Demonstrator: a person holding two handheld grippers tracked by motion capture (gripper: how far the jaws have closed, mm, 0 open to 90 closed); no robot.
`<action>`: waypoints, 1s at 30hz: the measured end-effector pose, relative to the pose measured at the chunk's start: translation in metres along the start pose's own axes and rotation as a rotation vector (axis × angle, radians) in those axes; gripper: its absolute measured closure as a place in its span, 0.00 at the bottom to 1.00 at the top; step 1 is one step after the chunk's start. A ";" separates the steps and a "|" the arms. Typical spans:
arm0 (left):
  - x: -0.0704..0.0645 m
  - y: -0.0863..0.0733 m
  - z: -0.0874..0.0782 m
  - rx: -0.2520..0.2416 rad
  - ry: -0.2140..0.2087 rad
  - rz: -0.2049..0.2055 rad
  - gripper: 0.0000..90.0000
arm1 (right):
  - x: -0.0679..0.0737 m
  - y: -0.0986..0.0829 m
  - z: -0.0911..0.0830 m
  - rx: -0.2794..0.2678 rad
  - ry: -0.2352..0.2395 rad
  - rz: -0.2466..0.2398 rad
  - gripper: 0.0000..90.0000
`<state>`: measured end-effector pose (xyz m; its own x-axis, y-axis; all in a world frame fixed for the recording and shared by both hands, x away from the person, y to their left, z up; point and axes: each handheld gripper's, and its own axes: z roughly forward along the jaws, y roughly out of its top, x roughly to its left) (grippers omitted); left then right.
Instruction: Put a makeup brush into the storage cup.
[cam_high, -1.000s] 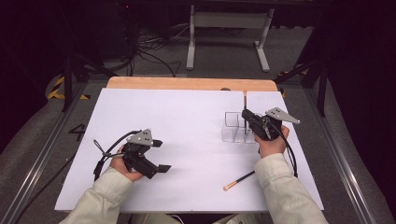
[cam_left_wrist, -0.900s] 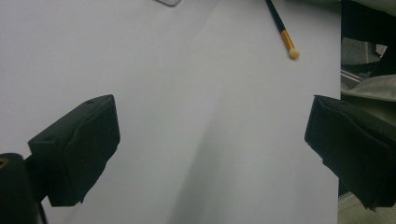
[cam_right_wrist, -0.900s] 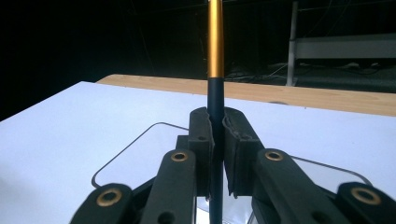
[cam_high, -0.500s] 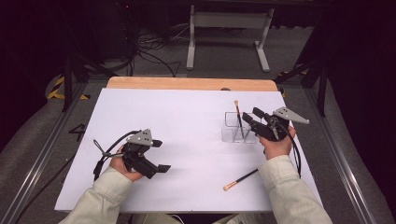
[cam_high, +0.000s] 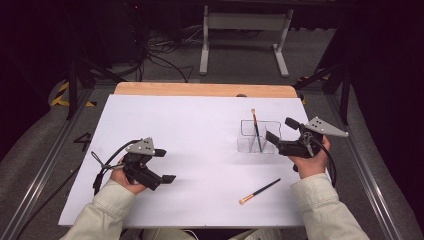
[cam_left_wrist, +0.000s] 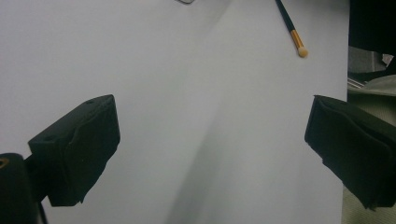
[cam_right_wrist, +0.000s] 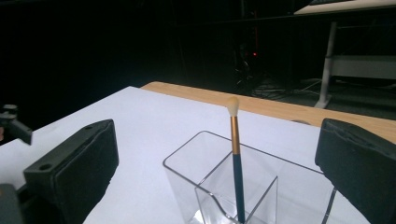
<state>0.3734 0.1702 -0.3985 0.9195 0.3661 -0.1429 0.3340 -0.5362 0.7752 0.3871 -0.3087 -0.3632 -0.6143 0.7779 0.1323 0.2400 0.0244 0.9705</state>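
A clear plastic holder (cam_high: 259, 136) stands on the white table (cam_high: 190, 130). It is the thing to look from. It has small boxes inside it. One makeup brush (cam_high: 256, 129) stands in the holder, almost straight up. Its dark handle is down in the holder and its pale soft tip pokes out over the rim. In the right gripper view this standing brush (cam_right_wrist: 235, 158) is in the near box of the holder (cam_right_wrist: 219, 186), with a gold band under the tip.

The right gripper (cam_high: 280, 134) is just beside the holder, on its right. A hand (cam_high: 310, 159) holds it. Its fingers (cam_right_wrist: 74, 172) are wide apart and hold nothing. The holder sits in front of them, between the two.

A second makeup brush (cam_high: 259, 191) lies flat on the table, near the holder, on the person's side of it. In the left gripper view that lying brush (cam_left_wrist: 292, 29) shows its pale tip.

The left gripper (cam_high: 164, 165) is well apart from the holder, far to its left. Its fingers (cam_left_wrist: 79, 149) are wide apart too, with just bare table between them.
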 end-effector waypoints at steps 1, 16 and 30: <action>0.001 -0.001 -0.001 -0.002 0.004 0.000 0.04 | 0.002 0.001 -0.003 0.003 0.004 -0.012 0.00; 0.003 -0.006 -0.008 -0.006 0.018 -0.019 0.04 | 0.016 0.012 -0.025 0.070 0.068 -0.077 0.01; 0.006 -0.014 -0.014 -0.013 0.047 -0.036 0.04 | 0.027 0.024 -0.029 0.266 0.134 -0.224 0.01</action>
<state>0.3716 0.1905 -0.4019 0.8959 0.4208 -0.1422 0.3639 -0.5118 0.7783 0.3547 -0.3058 -0.3305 -0.7625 0.6460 -0.0348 0.2648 0.3607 0.8943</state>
